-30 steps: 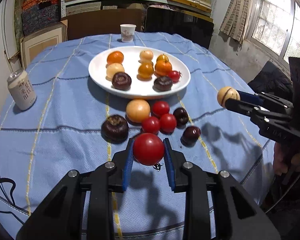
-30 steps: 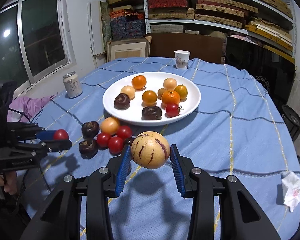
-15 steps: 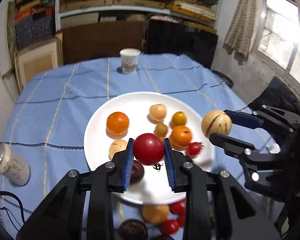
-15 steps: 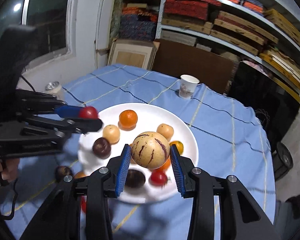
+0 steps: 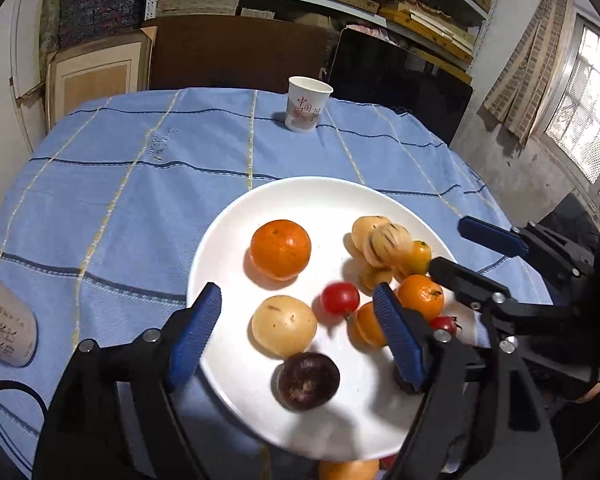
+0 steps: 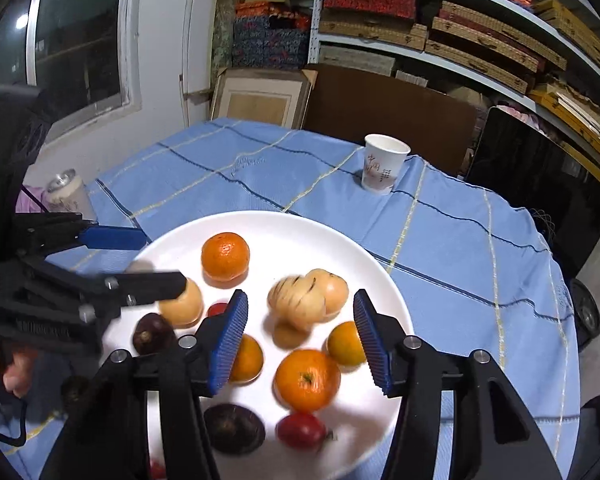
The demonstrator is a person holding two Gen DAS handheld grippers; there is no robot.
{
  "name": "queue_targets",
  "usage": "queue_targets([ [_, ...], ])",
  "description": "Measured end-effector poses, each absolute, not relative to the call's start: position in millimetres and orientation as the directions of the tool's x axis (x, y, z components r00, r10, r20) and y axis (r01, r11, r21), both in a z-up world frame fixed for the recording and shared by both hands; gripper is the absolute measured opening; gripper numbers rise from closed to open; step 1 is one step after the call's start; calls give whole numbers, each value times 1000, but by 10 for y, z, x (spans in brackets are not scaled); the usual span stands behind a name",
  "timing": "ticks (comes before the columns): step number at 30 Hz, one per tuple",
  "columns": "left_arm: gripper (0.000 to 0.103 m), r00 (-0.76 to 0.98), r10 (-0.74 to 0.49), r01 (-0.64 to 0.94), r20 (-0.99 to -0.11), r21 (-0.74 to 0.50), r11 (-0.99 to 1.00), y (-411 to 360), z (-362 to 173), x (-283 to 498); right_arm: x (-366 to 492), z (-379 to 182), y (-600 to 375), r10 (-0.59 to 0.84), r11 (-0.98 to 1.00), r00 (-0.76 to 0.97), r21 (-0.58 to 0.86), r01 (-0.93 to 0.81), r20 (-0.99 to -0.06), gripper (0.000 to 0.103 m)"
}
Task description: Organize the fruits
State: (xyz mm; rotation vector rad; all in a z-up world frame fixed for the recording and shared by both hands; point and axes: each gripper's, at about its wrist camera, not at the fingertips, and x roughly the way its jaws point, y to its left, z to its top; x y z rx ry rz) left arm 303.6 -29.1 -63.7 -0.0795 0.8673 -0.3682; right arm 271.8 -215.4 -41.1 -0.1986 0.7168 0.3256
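A white plate (image 5: 236,224) (image 6: 380,276) on the blue tablecloth holds several fruits. My left gripper (image 5: 298,328) is open above the plate; the red tomato (image 5: 340,299) lies free on the plate between its fingers, and shows partly hidden in the right wrist view (image 6: 218,309). My right gripper (image 6: 300,340) is open above the plate; the striped yellow melon (image 6: 298,300) (image 5: 387,244) rests free among the fruits beside a pale fruit. An orange (image 5: 281,249) (image 6: 225,257), a pale round fruit (image 5: 284,325) and a dark purple fruit (image 5: 308,380) also lie on the plate.
A paper cup (image 5: 308,104) (image 6: 384,162) stands at the table's far side. A drink can (image 5: 4,332) (image 6: 66,192) stands at the left. A few fruits (image 5: 348,470) lie on the cloth by the plate's near edge. Shelves and boxes are behind the table.
Both grippers moved over the plate and opened. The left let go of the red tomato and the right let go of the striped melon; both fruits now lie on the plate.
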Motion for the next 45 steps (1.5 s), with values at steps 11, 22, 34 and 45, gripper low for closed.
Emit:
queue_targets([
  [11,89,618,-342,385,-708,-106,917,-99,-541,1558,1158,-456,-2222,249,916,668,-53,-397,-701,60],
  [22,89,621,-251,362,-743,-12,932,-95,-1038,904,815,-994,-1826,211,930,618,-39,-365,-757,60],
  [34,89,630,-231,327,-742,-16,945,-40,-1039,896,909,-1067,-1684,174,934,601,-64,-353,-780,58],
  [45,89,629,-234,325,-741,-23,945,-73,-1015,921,747,-1024,-1797,184,947,627,-34,-320,-757,31],
])
